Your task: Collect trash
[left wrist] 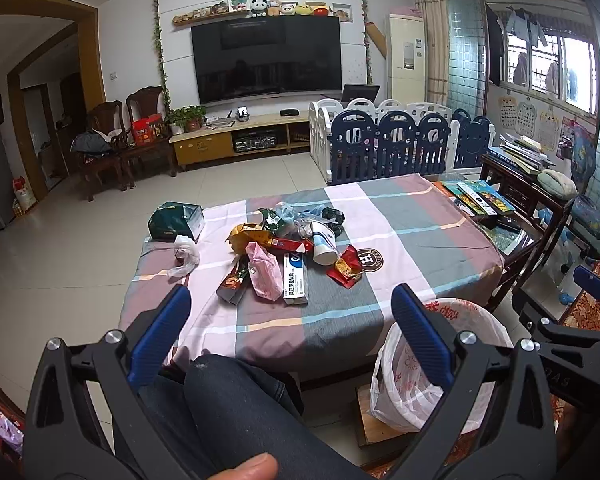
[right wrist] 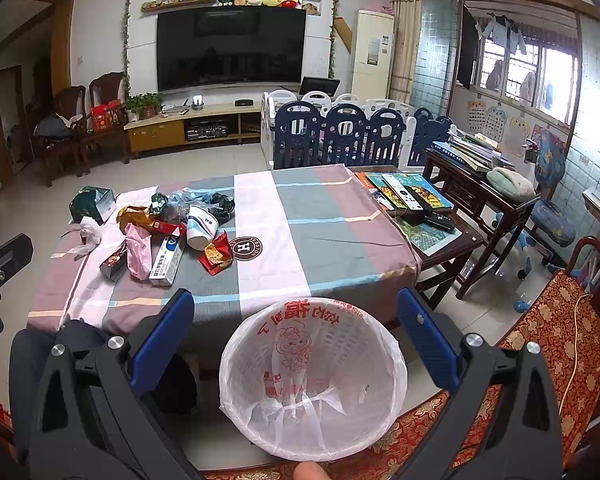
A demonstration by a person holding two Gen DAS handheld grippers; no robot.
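At centre left of both views, on the checked-cloth bench (left wrist: 400, 232): trash pile (left wrist: 288, 248) of light, crushable wrappers, best pinched at a loose edge. One paper cup (left wrist: 324, 242), stiff but thin, taken by the rim; one long carton (left wrist: 295, 278); one pink bag (left wrist: 265, 272). One lined bin (right wrist: 312, 376) at lower centre. Left hand-held gripper (left wrist: 290, 306) and right hand-held gripper (right wrist: 296, 312) both spread wide, empty.

We take the table (right wrist: 320, 216) as landmark. On its left part we list the trash pile (right wrist: 172, 232): paper cup (right wrist: 201, 227), long carton (right wrist: 167, 258) and wrappers, touching one another. At its far left corner, a box (right wrist: 94, 203). Below its near edge, on the floor, the lined waste basket (right wrist: 312, 376). Beyond its far edge, a playpen fence (right wrist: 340, 136).
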